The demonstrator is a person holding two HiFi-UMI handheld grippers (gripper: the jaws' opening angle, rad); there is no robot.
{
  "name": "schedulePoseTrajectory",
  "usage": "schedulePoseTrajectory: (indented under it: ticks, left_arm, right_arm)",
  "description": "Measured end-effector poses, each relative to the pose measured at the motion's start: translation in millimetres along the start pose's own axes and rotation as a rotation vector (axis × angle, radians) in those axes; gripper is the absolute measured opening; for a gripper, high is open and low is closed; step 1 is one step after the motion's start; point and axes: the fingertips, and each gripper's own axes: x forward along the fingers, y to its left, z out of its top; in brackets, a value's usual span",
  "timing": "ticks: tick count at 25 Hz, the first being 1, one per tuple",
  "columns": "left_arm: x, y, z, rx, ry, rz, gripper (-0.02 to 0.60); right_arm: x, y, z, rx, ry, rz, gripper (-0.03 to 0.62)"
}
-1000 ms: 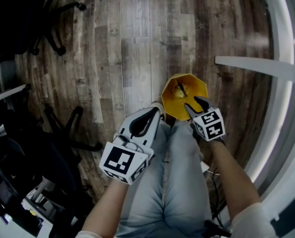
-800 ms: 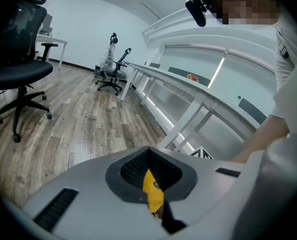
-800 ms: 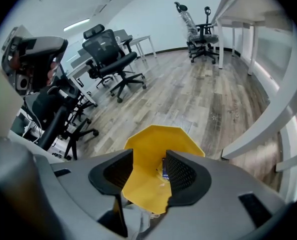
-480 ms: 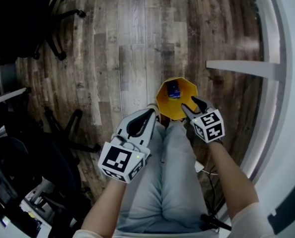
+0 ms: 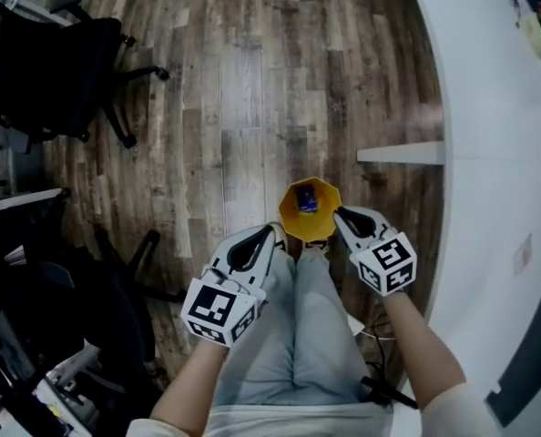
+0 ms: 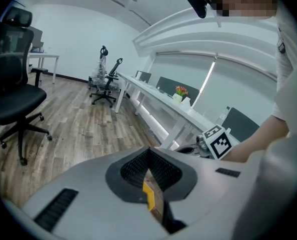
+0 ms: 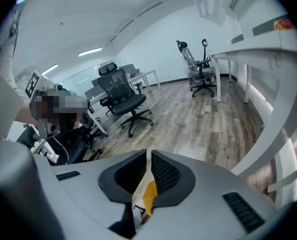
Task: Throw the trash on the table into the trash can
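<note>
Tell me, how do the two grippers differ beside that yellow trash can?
In the head view the left gripper flanks the trash can on its left, the right gripper on its right. The left gripper looks larger and sits lower in the picture than the right gripper. The right gripper's jaws have just been closing; the left gripper's stand together. Shared: both are shut with nothing between the jaws.

I see a black office chair standing on the wood-plank floor, upper left in head view.
</note>
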Motion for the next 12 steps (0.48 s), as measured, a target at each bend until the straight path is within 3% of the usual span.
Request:
schedulePoseTrajectory:
  ticks: [12]
  left_arm:
    - [-69.4,-84.4,81.4,0.046,-0.014,-0.046,0.002]
  right_arm:
    - [-145.7,66.5,126.7,0.026,-0.174,0.022,0.038]
